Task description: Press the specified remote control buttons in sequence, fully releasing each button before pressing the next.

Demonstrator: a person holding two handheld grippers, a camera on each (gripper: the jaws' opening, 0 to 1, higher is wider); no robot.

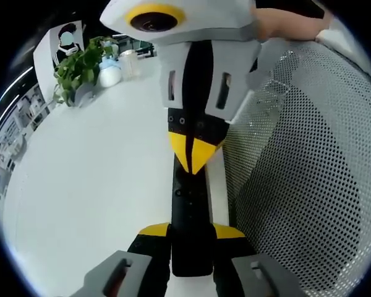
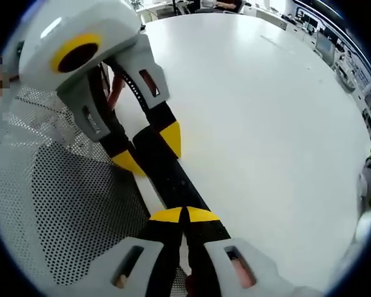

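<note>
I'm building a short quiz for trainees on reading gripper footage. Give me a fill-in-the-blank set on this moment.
1. The long black remote control lies on a ____ table.
2. The left gripper grips one end of the remote with its jaws, whose tips are coloured ____.
3. The right gripper has its jaws ____ , tips together over the remote.
4. Beside the table edge stands a chair back of perforated ____.

Missing words: white; yellow; shut; mesh

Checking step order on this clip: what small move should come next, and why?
Probably lift the right tool slightly. Its closed yellow tips rest on the black remote, which the left tool clamps at the table edge; each button must be fully released before the next press.
</note>
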